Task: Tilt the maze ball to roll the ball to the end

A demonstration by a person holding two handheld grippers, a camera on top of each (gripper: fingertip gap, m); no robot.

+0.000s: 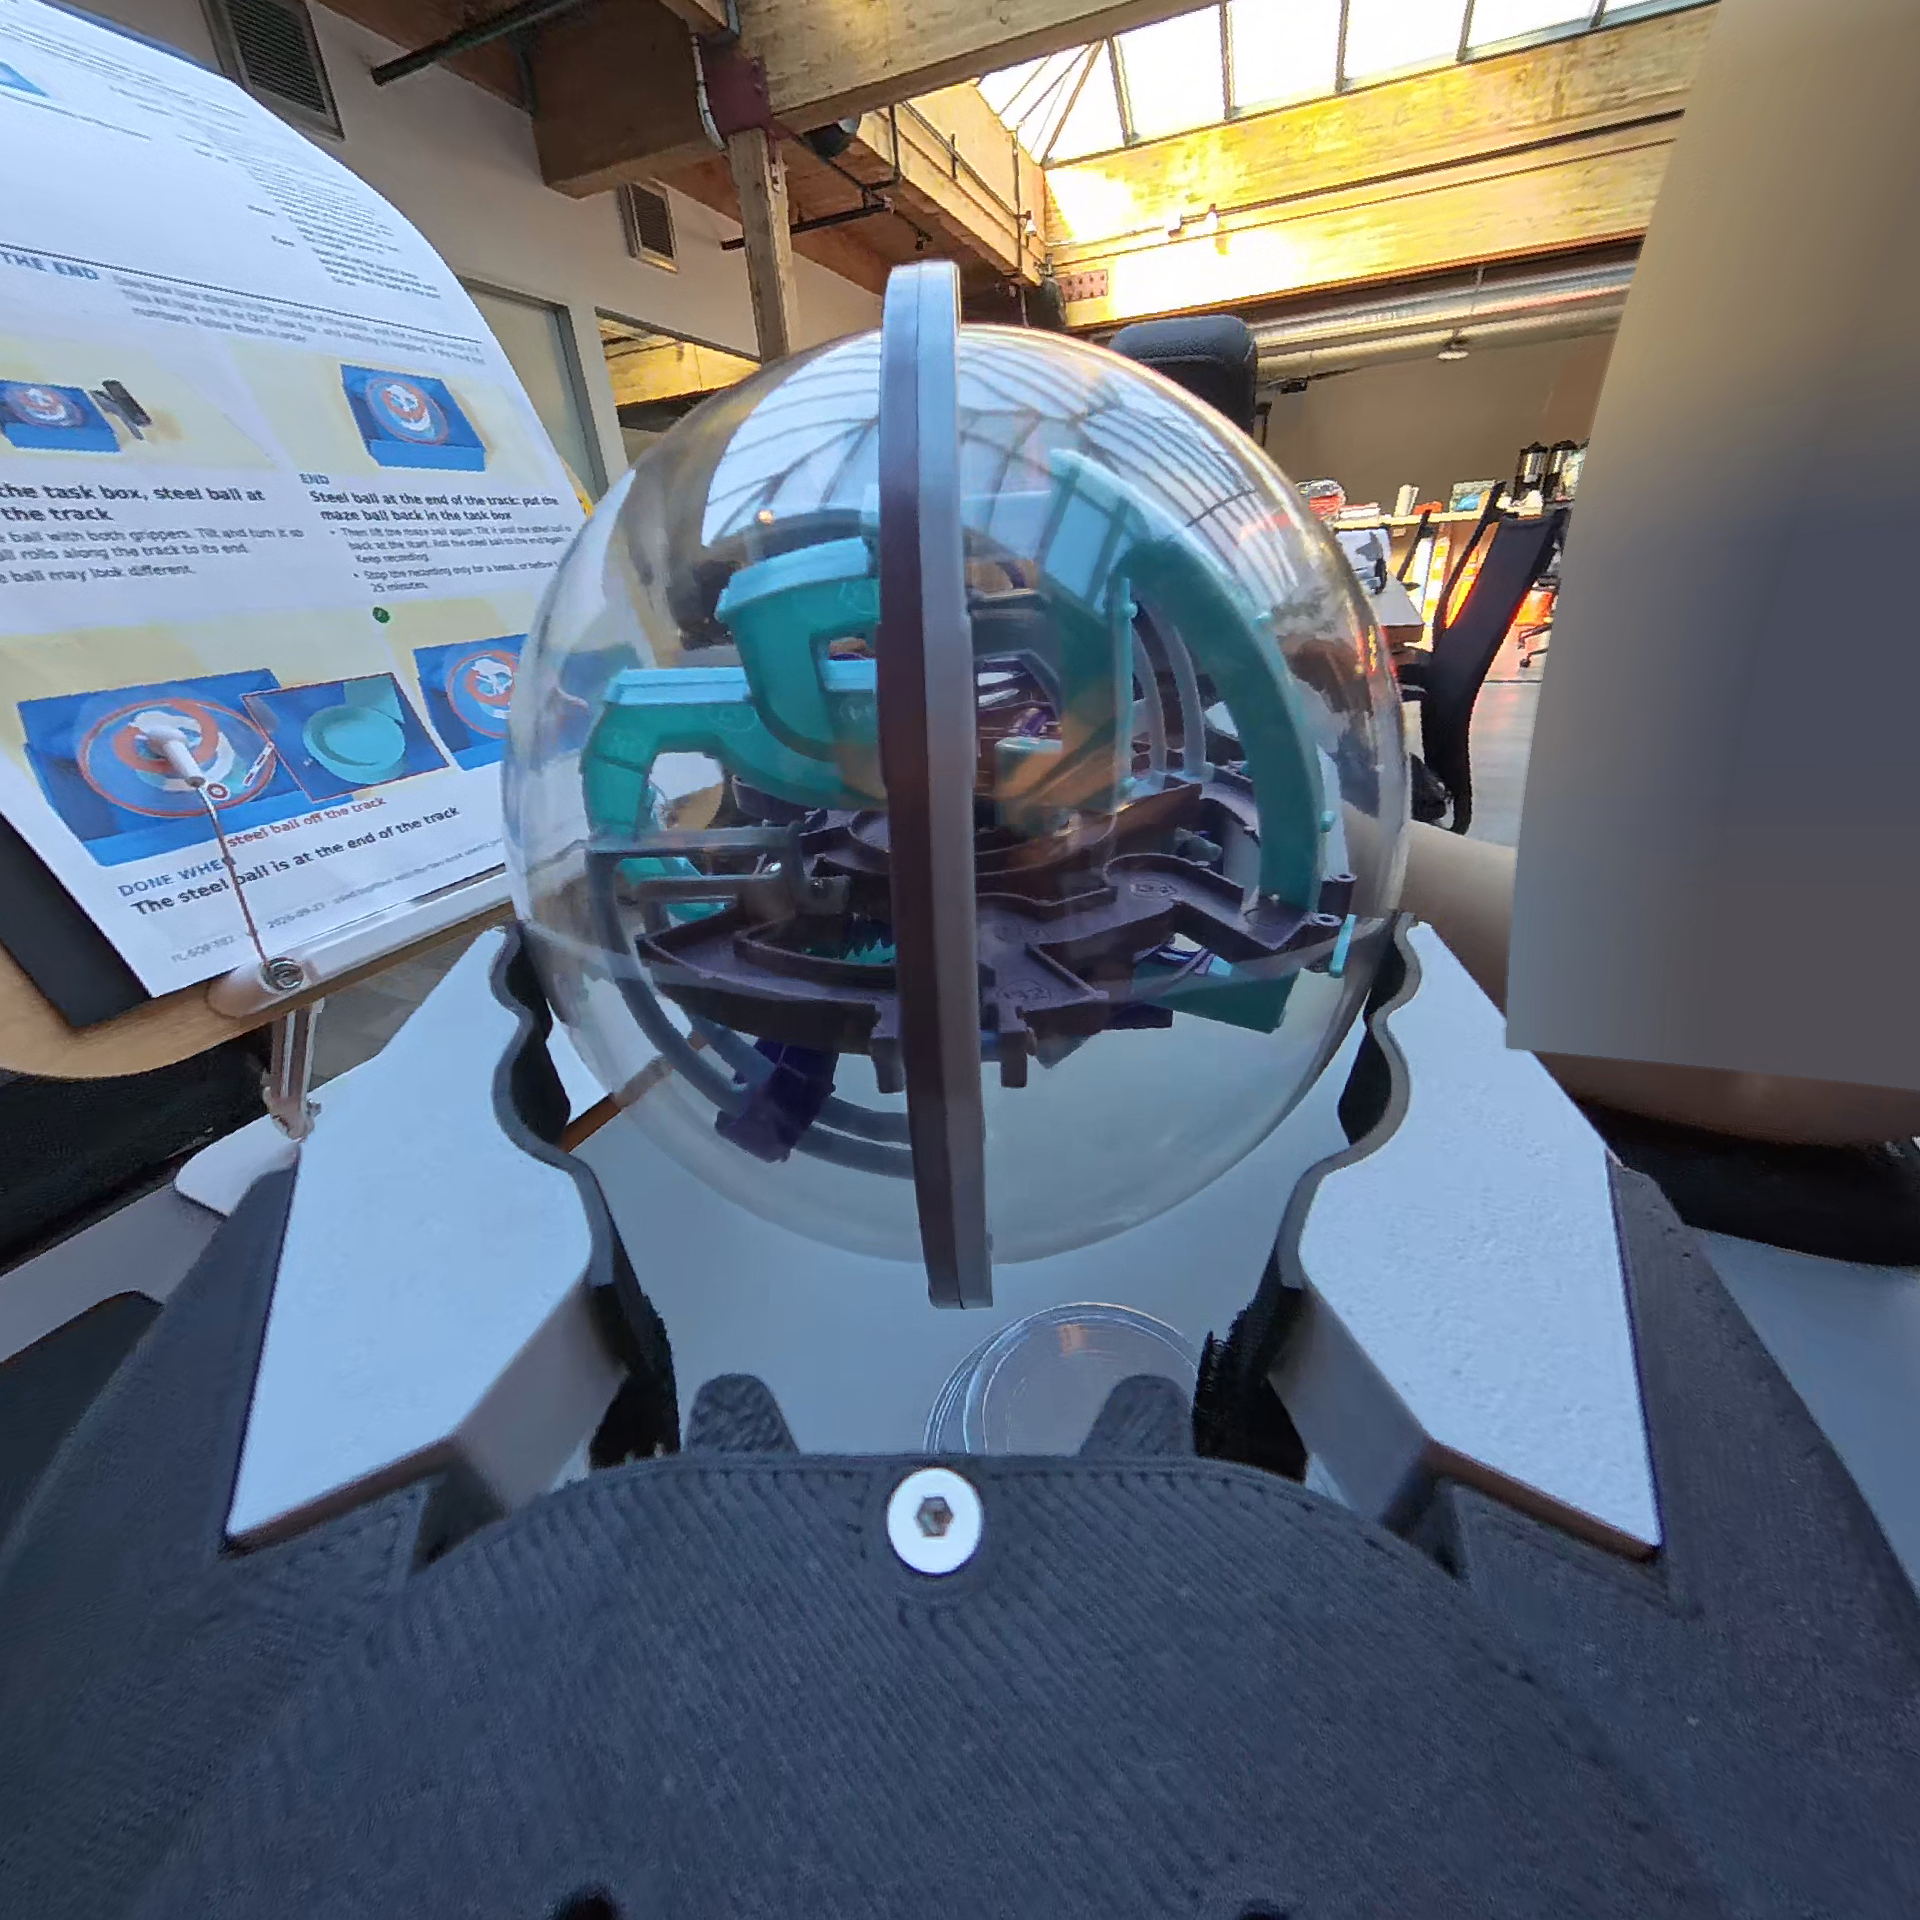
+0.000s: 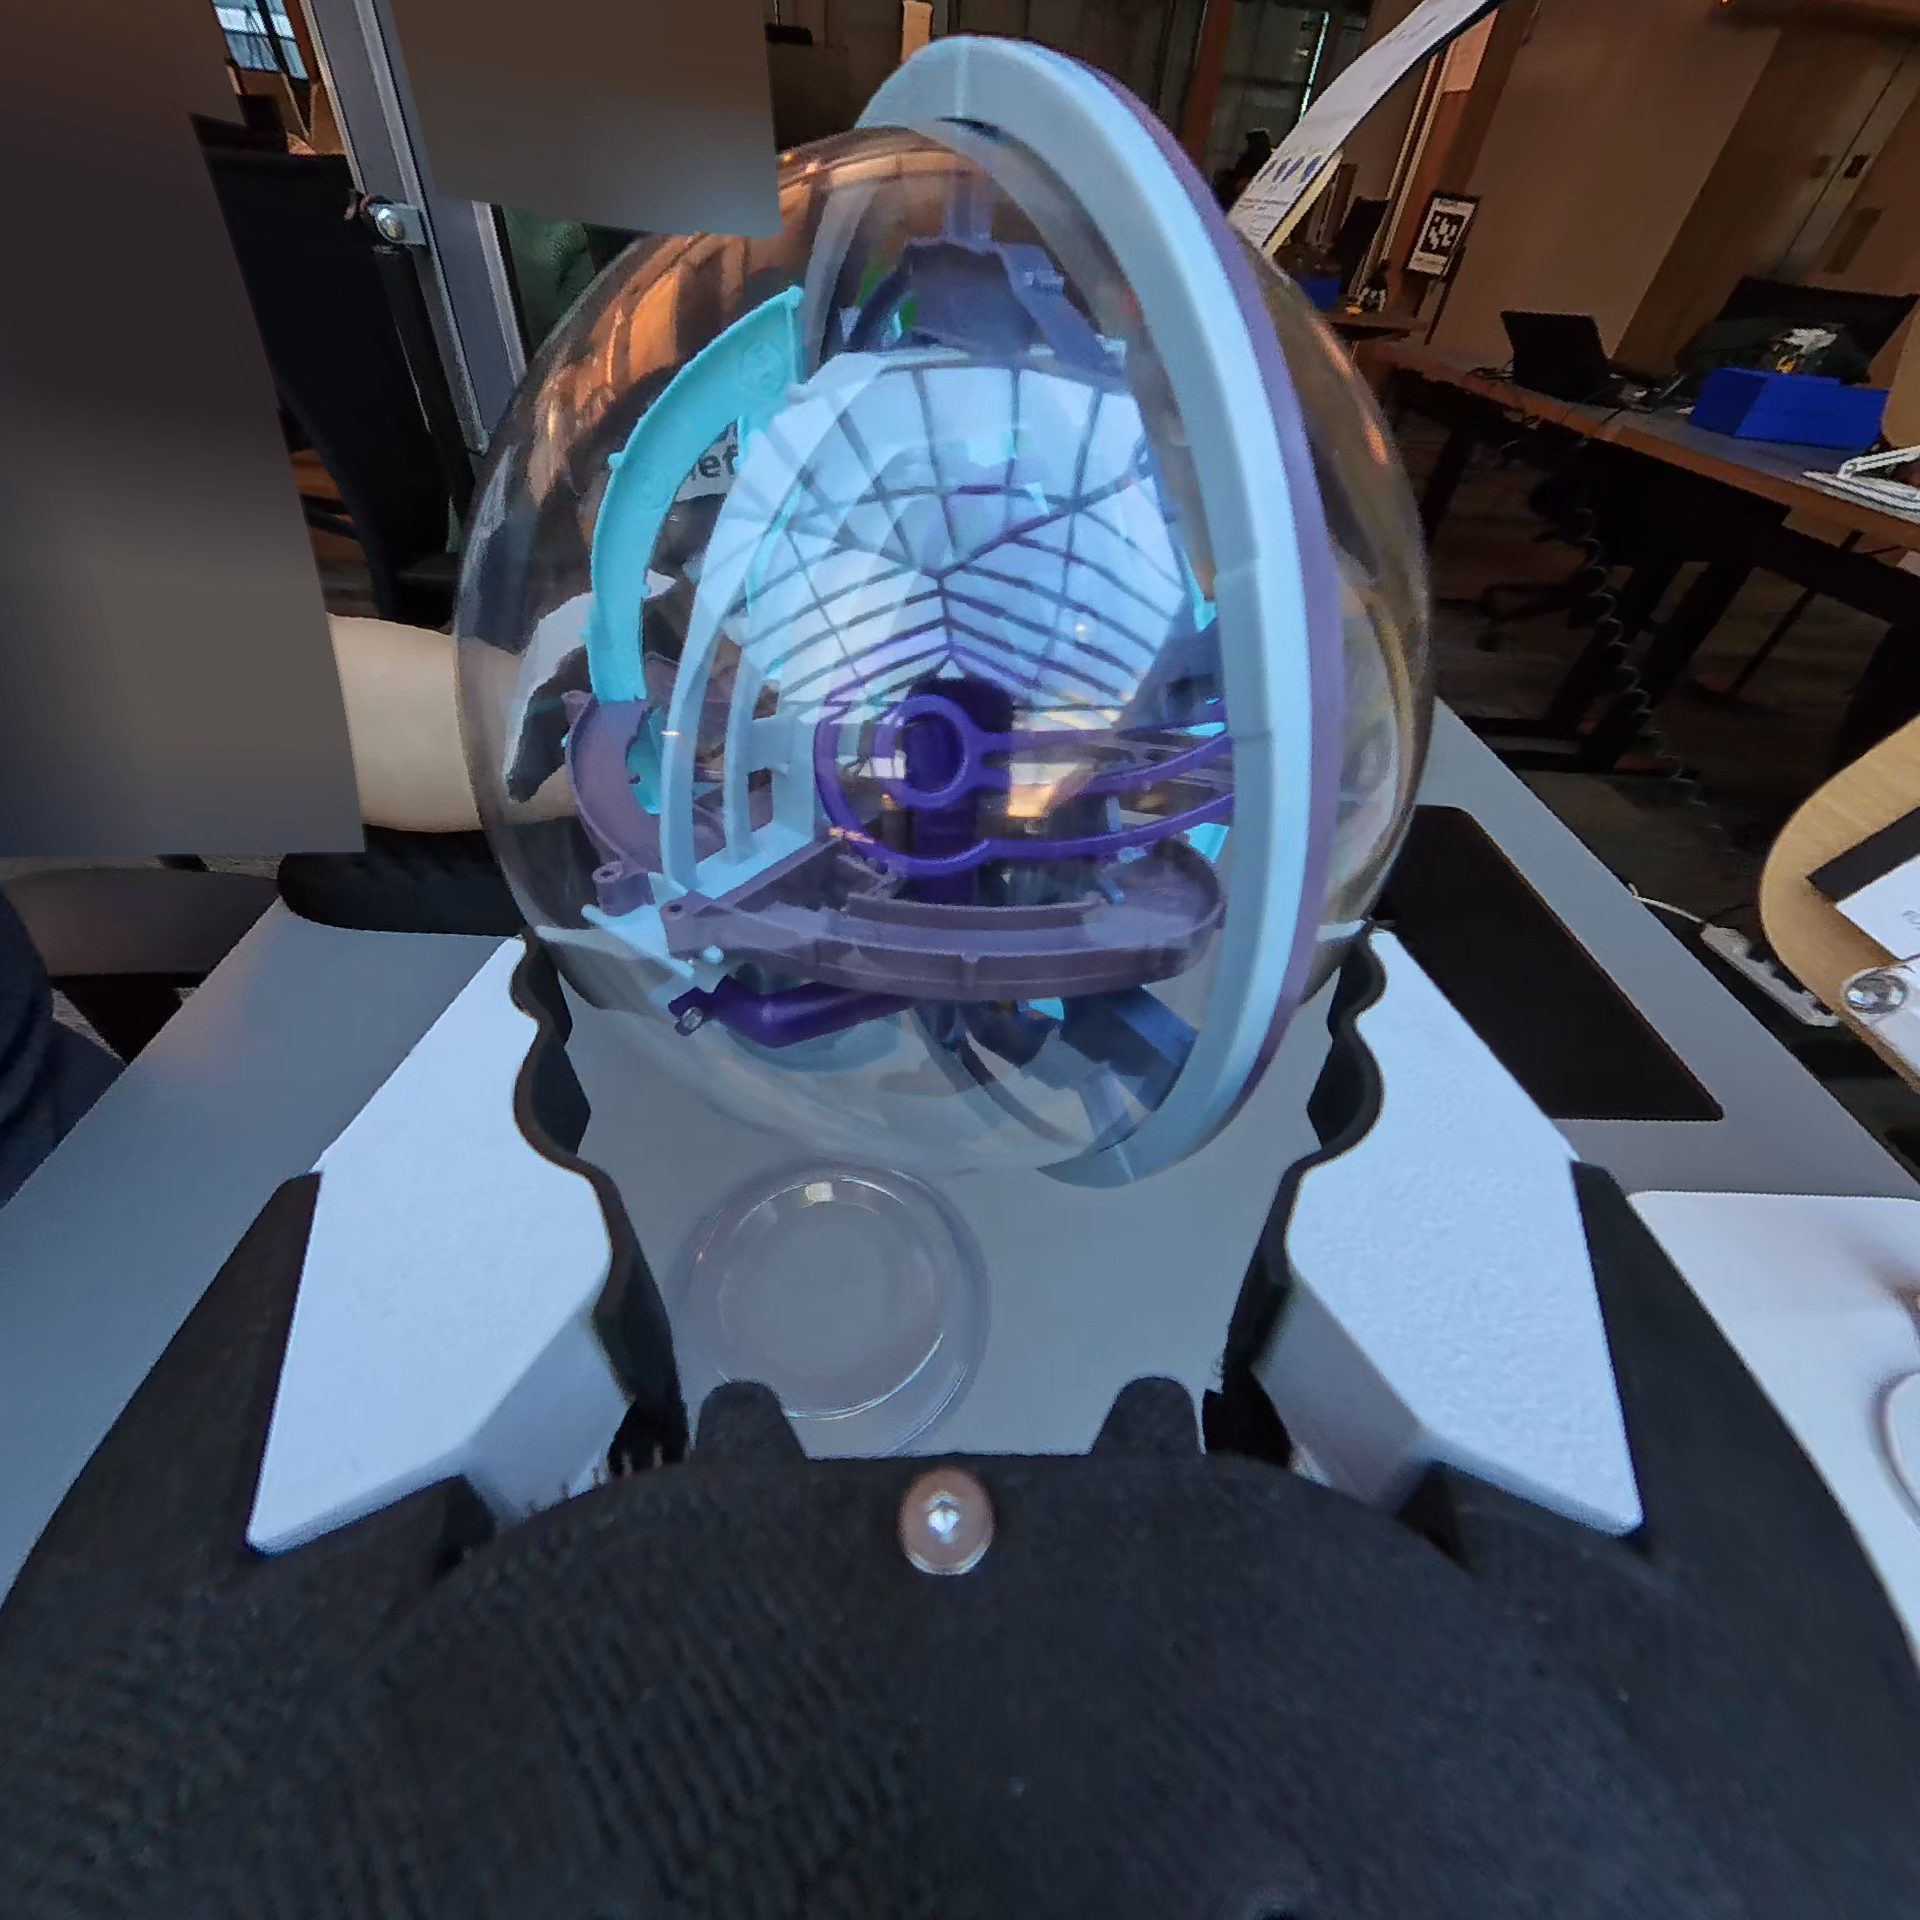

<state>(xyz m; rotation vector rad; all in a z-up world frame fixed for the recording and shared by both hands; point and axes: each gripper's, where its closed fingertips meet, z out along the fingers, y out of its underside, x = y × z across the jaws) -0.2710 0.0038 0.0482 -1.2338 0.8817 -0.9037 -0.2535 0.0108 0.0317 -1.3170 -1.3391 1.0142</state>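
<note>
The maze ball [image 1: 956,790] is a clear sphere with a grey ring around it and teal, purple and grey tracks inside. It is held up above the white table [image 1: 810,1247]. My left gripper [image 1: 956,945] is shut on it, with a finger pressing each side of the sphere's lower half. In the right wrist view the maze ball [image 2: 935,644] sits the same way in my right gripper [image 2: 945,940], which is shut on it, and the ring tilts to the right. I cannot pick out the steel ball among the tracks.
A clear round dish [image 1: 1060,1371] lies on the table under the ball, and also shows in the right wrist view [image 2: 831,1288]. An instruction sheet on a stand [image 1: 208,540] is at the left. A person's arm [image 2: 405,717] is behind the ball. A blue box [image 2: 1787,405] sits on a far desk.
</note>
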